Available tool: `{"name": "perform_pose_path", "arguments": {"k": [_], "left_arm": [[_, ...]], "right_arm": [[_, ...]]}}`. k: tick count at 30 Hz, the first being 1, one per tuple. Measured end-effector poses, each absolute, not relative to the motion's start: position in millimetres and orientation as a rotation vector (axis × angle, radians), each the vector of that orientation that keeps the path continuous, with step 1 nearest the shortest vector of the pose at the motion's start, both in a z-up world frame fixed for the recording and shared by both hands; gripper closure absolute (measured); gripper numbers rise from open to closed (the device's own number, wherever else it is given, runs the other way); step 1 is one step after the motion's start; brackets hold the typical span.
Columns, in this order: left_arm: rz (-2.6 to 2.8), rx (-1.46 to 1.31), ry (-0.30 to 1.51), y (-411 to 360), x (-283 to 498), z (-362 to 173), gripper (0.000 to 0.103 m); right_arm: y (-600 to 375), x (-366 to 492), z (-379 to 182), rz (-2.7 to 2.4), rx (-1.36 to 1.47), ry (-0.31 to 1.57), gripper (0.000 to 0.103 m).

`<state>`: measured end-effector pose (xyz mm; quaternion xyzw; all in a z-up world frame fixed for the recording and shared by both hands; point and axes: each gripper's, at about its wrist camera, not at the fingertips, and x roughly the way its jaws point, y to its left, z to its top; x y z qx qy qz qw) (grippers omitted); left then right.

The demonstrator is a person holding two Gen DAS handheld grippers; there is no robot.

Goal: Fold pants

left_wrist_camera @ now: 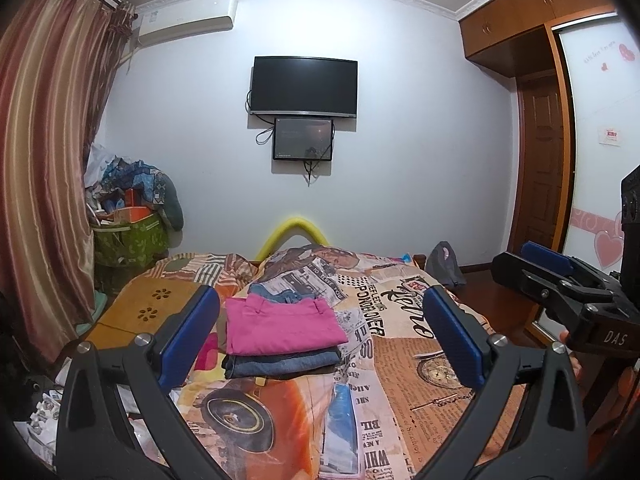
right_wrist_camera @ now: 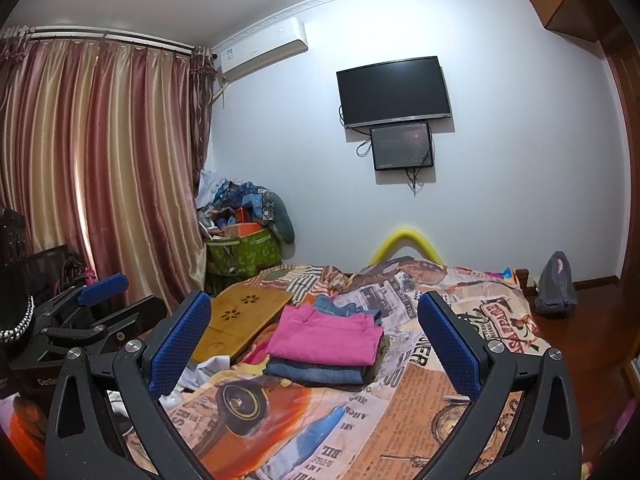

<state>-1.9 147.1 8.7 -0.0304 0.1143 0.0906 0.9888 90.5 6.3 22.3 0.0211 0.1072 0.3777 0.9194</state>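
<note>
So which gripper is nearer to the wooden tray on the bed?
Left, I think. The left gripper hangs above the bed with the wooden tray just beyond its left finger. The right gripper sits farther to the right.

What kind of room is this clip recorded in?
Most likely a home bedroom: a bed with a printed bedspread holding stacked folded pants, a wall-mounted TV, and a built-in wardrobe.

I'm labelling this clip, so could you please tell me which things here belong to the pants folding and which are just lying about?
Job: pink pants folded on the denim stack; left gripper; right gripper, both open.

Lying about: wooden lap tray, green bin, grey bag.
</note>
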Motion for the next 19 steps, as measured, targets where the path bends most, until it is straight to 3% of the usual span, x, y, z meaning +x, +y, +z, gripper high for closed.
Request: {"name": "perform_pose_path", "arguments": {"k": [19], "left_arm": [[0.178,-0.057,0.228,145.8,-2.3,6.0,0.000]], "right_arm": [[5.5,87.8,22.6,0.771,0.040,0.209,0.000]]}}
